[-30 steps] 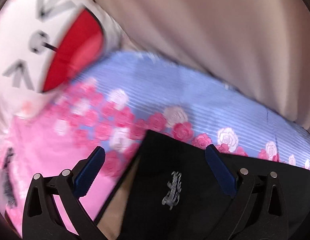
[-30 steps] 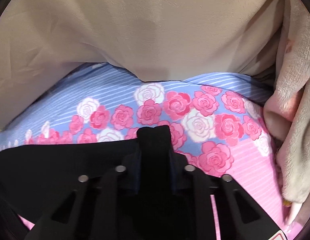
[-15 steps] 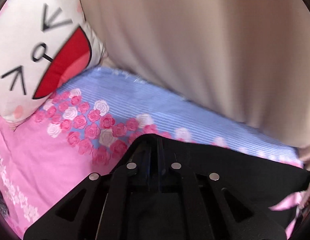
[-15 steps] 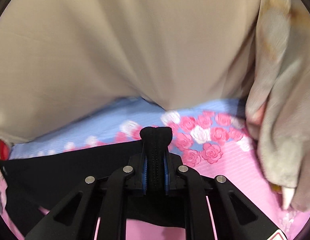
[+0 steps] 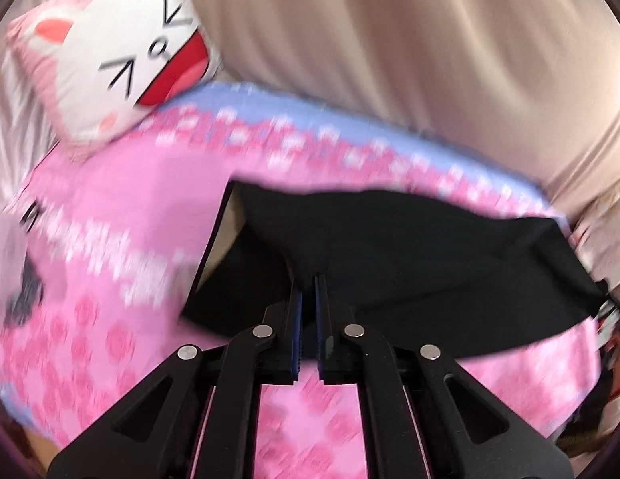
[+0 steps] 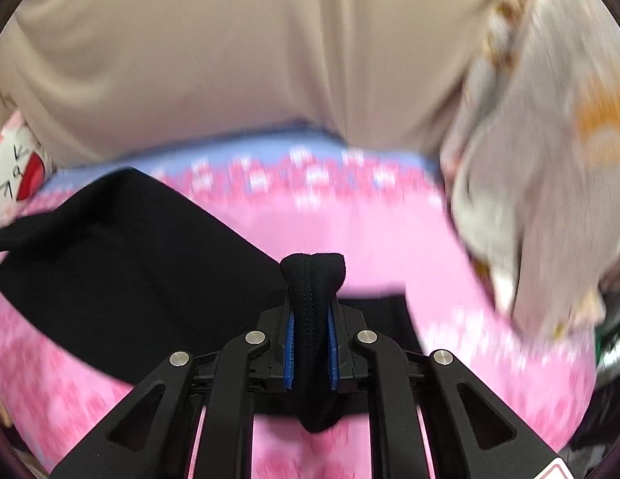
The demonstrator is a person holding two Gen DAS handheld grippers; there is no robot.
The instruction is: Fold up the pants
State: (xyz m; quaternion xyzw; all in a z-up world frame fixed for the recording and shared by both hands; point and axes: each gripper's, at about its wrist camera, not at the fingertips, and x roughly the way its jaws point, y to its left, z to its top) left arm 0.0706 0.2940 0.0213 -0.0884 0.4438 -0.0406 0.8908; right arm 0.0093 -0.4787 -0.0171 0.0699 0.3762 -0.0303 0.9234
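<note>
Since the earlier frame both grippers have pulled back, lifting the pants (image 5: 410, 247) over the bed (image 5: 122, 215). Left gripper (image 5: 306, 303) and right gripper (image 6: 312, 299) each clamp fabric (hem, seemingly). Fold unfinished; laying down remains.

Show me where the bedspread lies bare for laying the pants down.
Bare pink bedspread shows between the black pants and the grey blanket. Another patch lies between the pants and the cat pillow. Crowded at the beige curtain. Both tools grip fabric.
</note>
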